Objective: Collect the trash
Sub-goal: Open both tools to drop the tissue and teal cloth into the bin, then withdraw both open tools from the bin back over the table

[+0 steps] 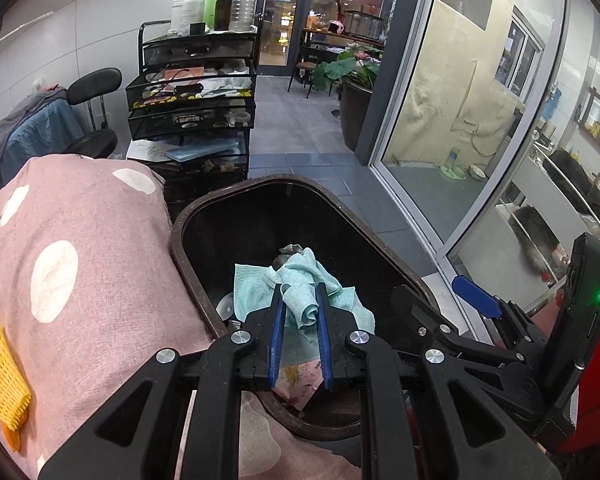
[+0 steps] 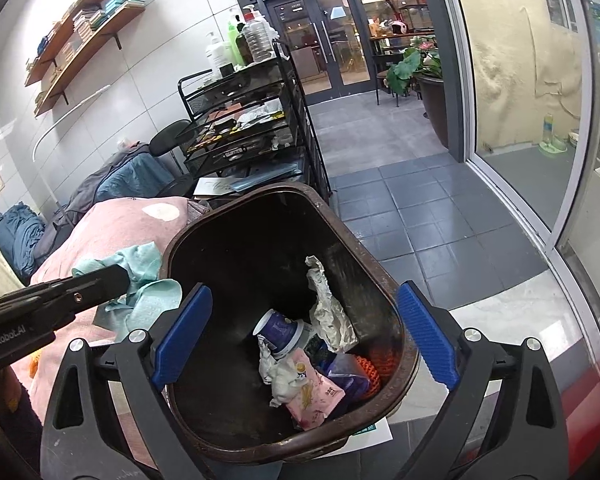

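My left gripper (image 1: pixel 300 292) is shut on a crumpled mint-green cloth (image 1: pixel 304 284) and holds it over the open brown trash bin (image 1: pixel 340 208). In the right wrist view the left gripper (image 2: pixel 118 276) and the cloth (image 2: pixel 148 292) sit at the bin's left rim. My right gripper (image 2: pixel 304 320) is open and empty above the bin (image 2: pixel 380 264). Inside the bin lie a purple-and-white cup (image 2: pixel 278 330), crumpled paper (image 2: pixel 328 308), a pink snack packet (image 2: pixel 314 396) and white tissue (image 2: pixel 280 376).
A bed with a pink dotted cover (image 1: pixel 80 264) stands left of the bin, a yellow foam net (image 1: pixel 2 376) on it. A black mesh drawer cart (image 1: pixel 196 92) with bottles stands behind. A glass sliding door (image 1: pixel 460 120) is to the right. Grey tiled floor (image 2: pixel 400 200) lies beyond.
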Tool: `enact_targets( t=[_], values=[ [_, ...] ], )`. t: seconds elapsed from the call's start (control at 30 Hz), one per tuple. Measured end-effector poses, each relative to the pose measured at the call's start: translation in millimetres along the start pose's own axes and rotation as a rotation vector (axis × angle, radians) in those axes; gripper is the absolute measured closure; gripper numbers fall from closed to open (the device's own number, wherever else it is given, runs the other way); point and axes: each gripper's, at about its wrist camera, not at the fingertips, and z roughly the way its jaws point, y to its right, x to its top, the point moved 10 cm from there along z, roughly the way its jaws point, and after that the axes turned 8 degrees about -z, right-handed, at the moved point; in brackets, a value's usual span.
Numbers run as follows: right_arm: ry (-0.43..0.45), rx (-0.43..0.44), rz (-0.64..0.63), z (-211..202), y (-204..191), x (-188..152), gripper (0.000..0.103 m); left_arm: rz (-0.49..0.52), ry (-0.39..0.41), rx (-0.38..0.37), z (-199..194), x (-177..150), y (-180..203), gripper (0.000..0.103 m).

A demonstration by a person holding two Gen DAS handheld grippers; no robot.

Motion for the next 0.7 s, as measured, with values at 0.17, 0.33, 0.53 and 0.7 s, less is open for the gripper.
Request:
enact_targets(
  t=[0.17, 0.33, 0.53, 0.7],
  values=[
    [-0.017, -0.016, 0.024, 3.6, 5.6, -2.3, 0.008, -0.022, 0.009, 0.003, -0.1, -0.5, -5.0, 0.043],
    [-0.027, -0.019, 0.045, 5.8, 9.1, -4.3, 0.007, 0.0, 0.041, -0.009, -5.8, 1.0, -0.6, 0.012],
    [-0.027, -0.02, 0.054, 4.7, 9.7, -5.1, 0.006, 0.001, 0.066, -0.015, -14.9, 3.5, -1.9, 0.008],
    [-0.025, -0.013, 0.056, 3.5, 6.8, -3.4, 0.006, 0.011, 0.104, -0.018, -30.4, 5.6, -1.3, 0.006]
  ],
)
